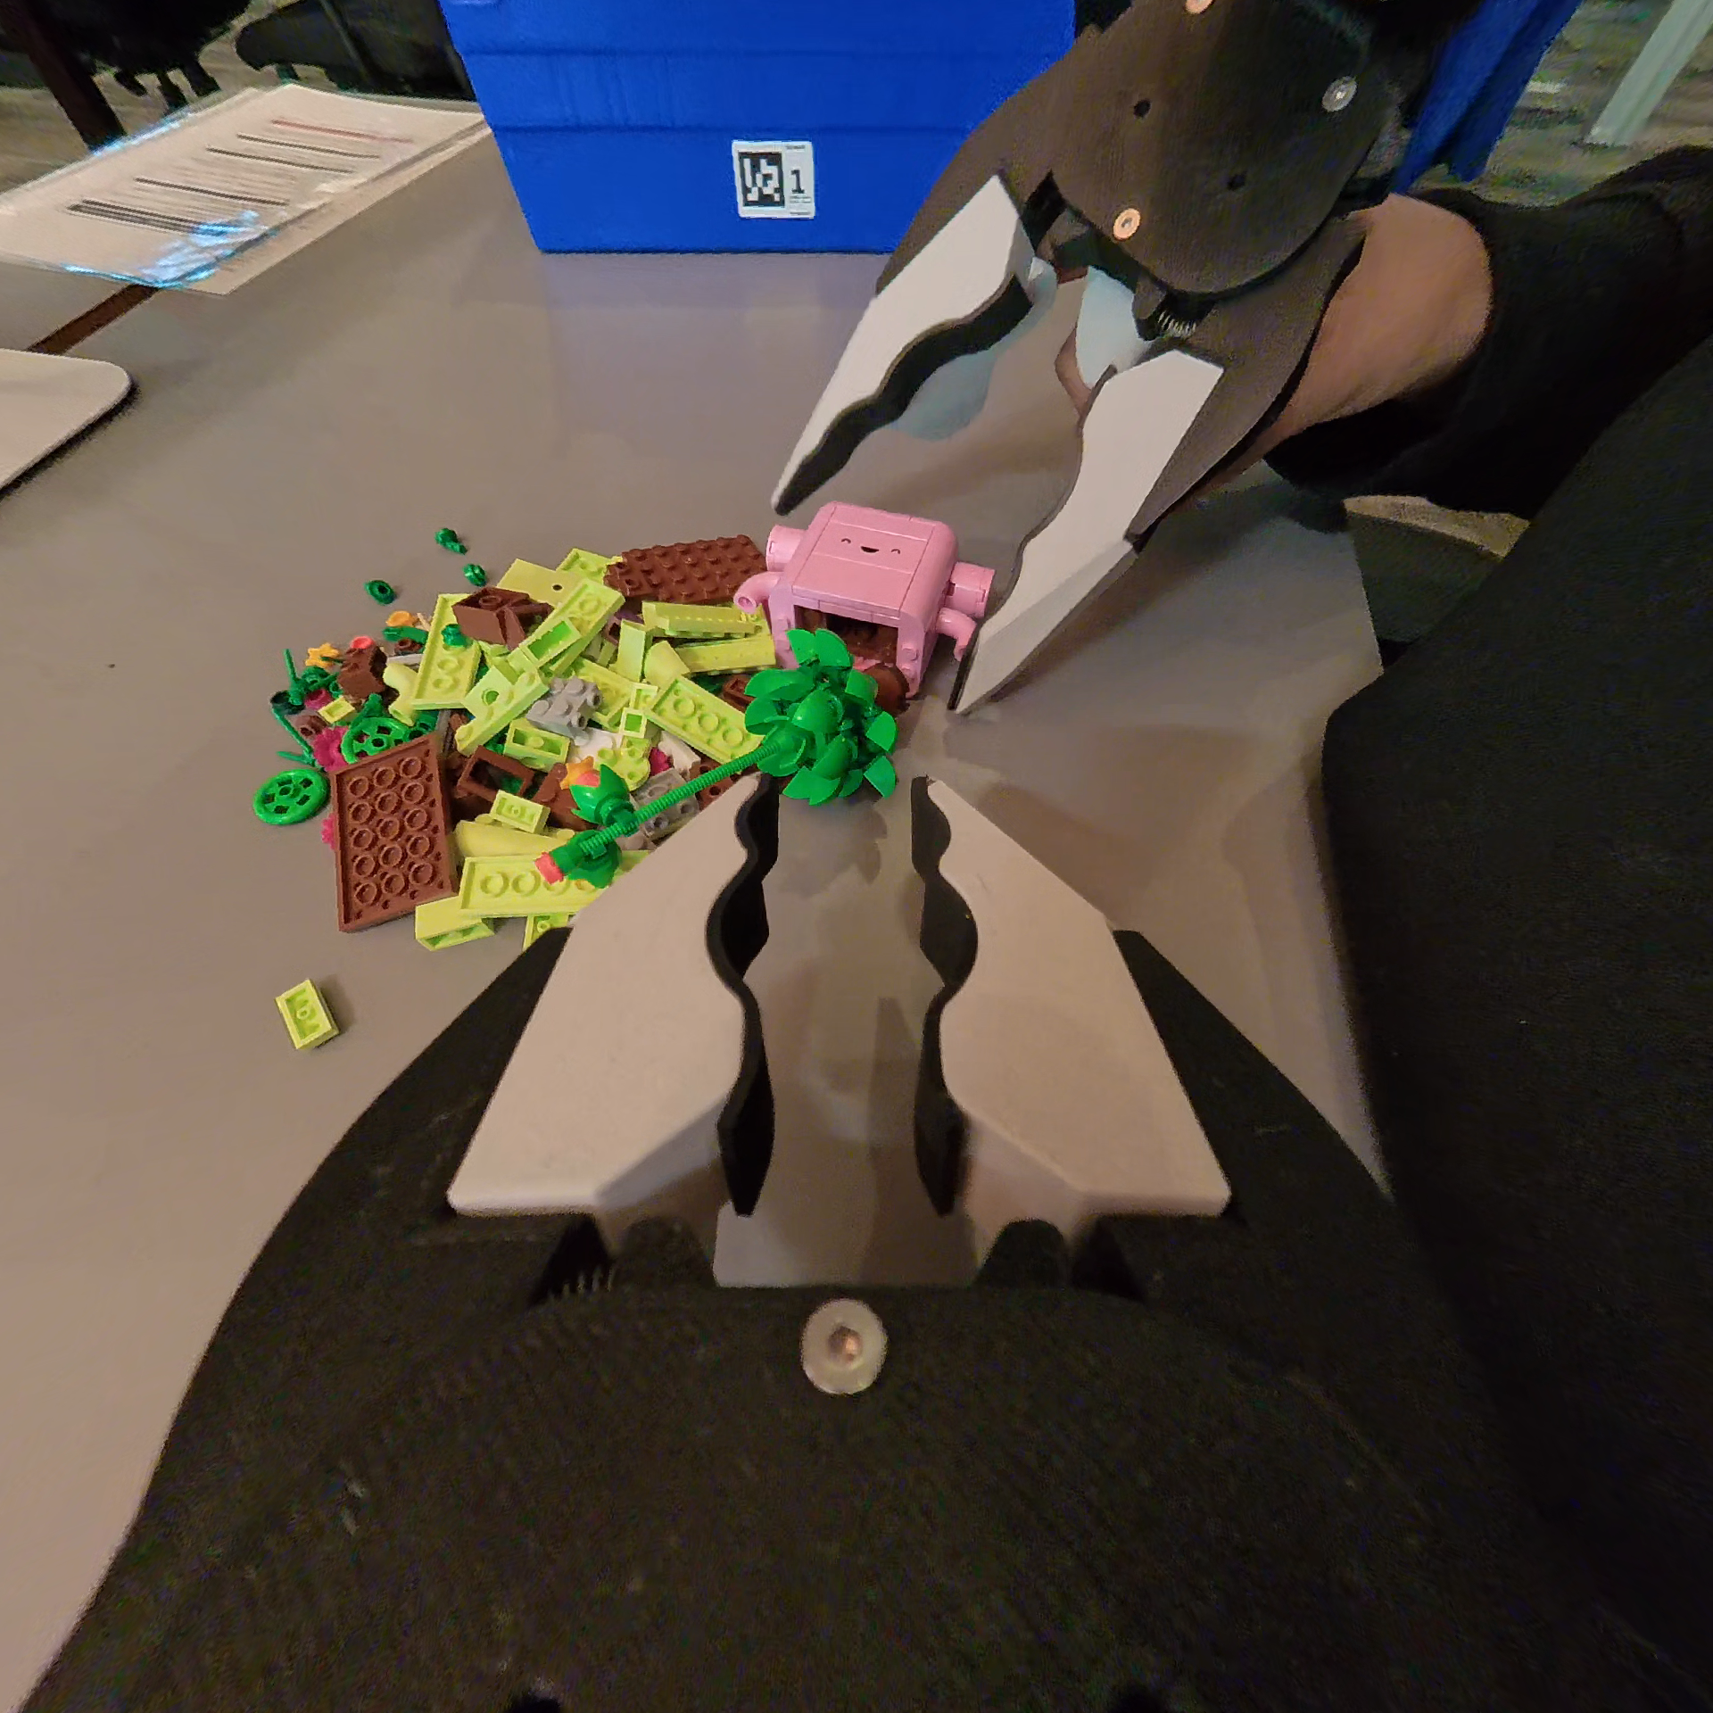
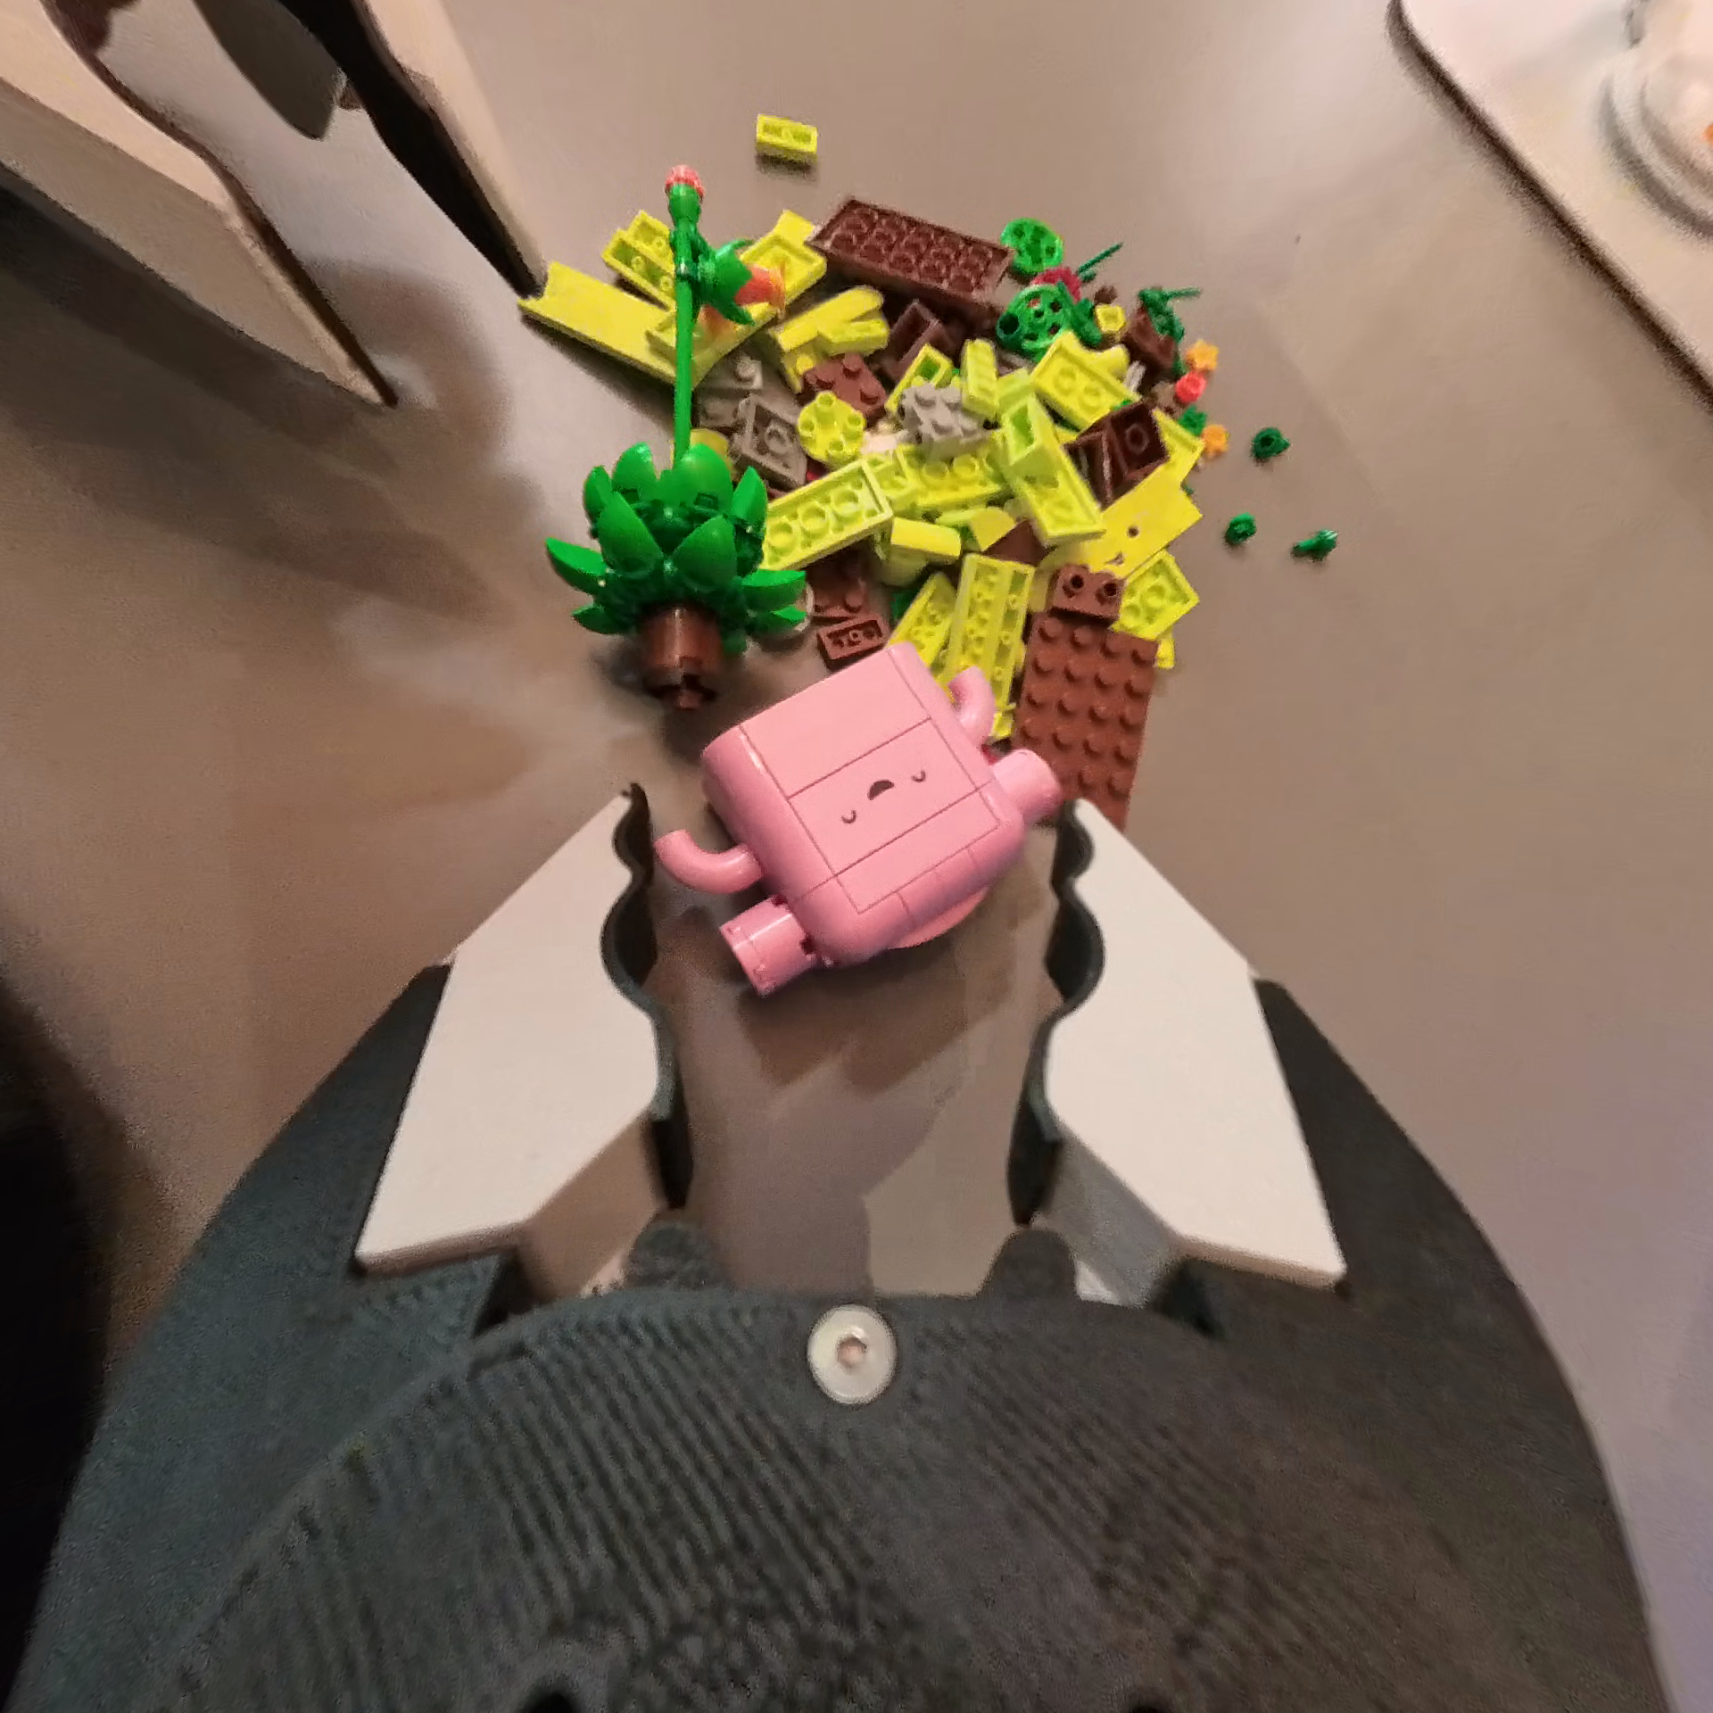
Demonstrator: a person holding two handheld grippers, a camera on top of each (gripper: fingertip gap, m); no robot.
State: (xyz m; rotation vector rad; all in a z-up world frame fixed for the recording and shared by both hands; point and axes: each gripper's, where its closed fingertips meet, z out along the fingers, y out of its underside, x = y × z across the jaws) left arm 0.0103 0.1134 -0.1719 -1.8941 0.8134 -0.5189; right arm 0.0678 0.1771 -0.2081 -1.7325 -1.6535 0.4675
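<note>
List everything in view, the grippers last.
pink figure: one, pink, at the pile's edge, between the right gripper's open fingers
green plant: one, green with brown base, beside the figure
brick pile: many, lime, brown, grey, on the table
table: one, grey
blue bin: one, blue, behind the pile
paper: one, white, far left
left gripper: open, tips at the plant
right gripper: open, around the figure
hand: one, holding the right gripper

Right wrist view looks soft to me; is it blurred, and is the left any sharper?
Right wrist view: the brick pile and the pink block figure are slightly soft, corners smeared. Left wrist view: the pile is crisp, with glare on the grey table.
</note>
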